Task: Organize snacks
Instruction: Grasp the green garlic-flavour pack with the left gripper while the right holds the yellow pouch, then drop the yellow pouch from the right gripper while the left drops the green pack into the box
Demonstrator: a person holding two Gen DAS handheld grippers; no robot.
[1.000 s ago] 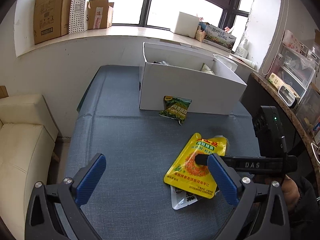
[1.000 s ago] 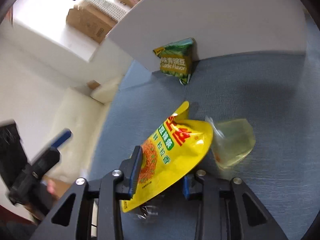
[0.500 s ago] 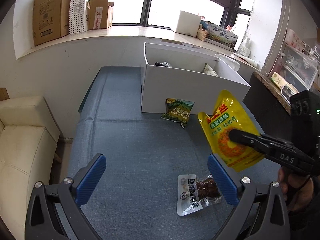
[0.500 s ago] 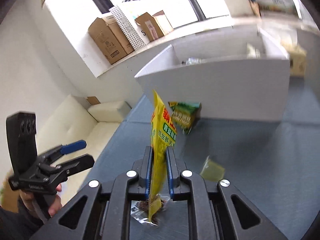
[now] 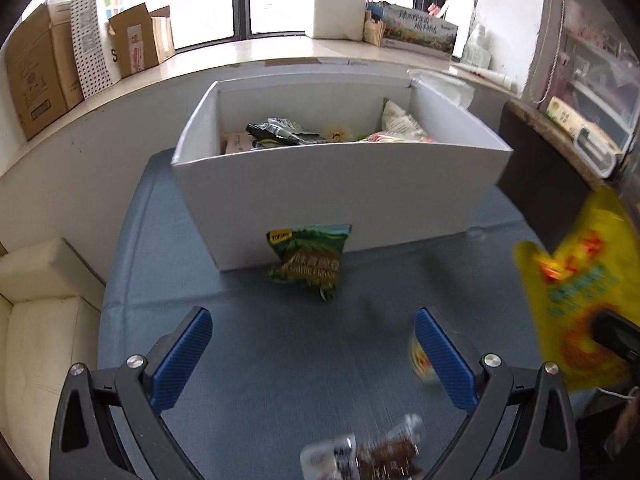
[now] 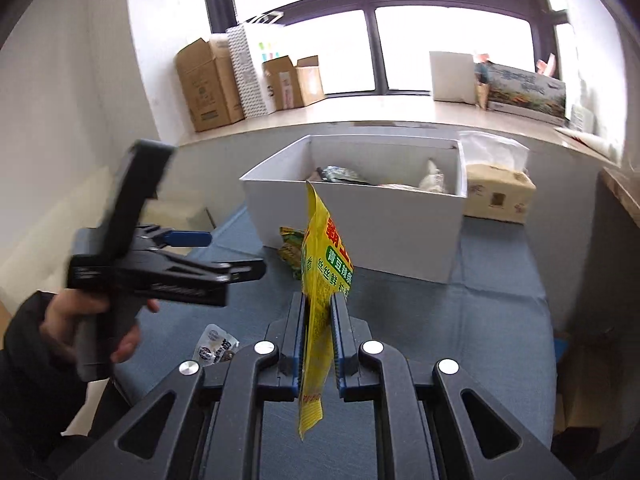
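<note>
Blue table cover (image 5: 248,360): bears every item below; the working surface for sorting.

White box (image 5: 320,196): open-topped, standing at the far side of the cover against the wall under the window sill; it already holds several packets, so it is judged to be the collecting bin for the snacks; well ahead of both tongs.

Right gripper (image 6: 318,336): jaws closed on the yellow pouch, pinching it through its lower half; raised clear of the cover and aimed toward the box, presumably to carry the pouch over the near wall.

Left gripper (image 5: 312,356): jaws spread wide, nothing between them; it hovers above the cover facing the box, judged to be lined up for one of the loose packets.

Yellow pouch (image 6: 320,280): hangs edge-on and upright in the right gripper, top corner reaching about the height of the box rim in the right wrist view; not yet over the box; in the left wrist view it shows blurred at the far right.

Green packet (image 5: 310,260): leaning against the outer front wall of the box, lower edge on the cover; ahead of the left gripper, roughly centred between its fingers, apart from them.

Clear packet of dark pieces (image 5: 360,456): flat on the cover, below and just behind the left gripper's reach; blurred.

Small round item (image 5: 420,356): beside the left gripper's right finger; too blurred to identify.
</note>
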